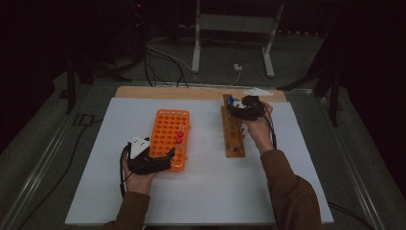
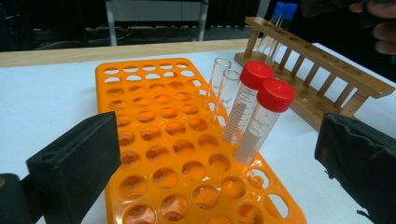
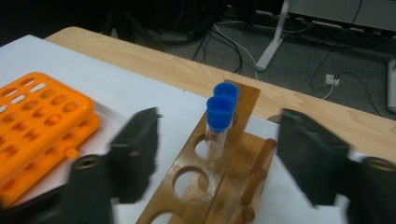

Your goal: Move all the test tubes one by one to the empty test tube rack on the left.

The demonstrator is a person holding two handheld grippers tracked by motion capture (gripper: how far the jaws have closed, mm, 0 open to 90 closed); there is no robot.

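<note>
The right gripper (image 3: 217, 163), half-wide, straddles the blue tube (image 3: 218, 122) at the wooden rack's (image 3: 205, 186) 12 o'clock end, untouched. Closing off-centre could tip it or knock the tube behind. The left gripper (image 2: 219, 168) waits wide by the orange rack (image 2: 154, 140).

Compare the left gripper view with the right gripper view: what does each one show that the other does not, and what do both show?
Left gripper view alone: two red-capped plastic tubes and two uncapped clear tubes standing in the orange plastic tube rack.

Right gripper view alone: the floor with cables and a white table leg.

Both: the orange rack, the wooden tube rack and its two blue-capped tubes.
</note>
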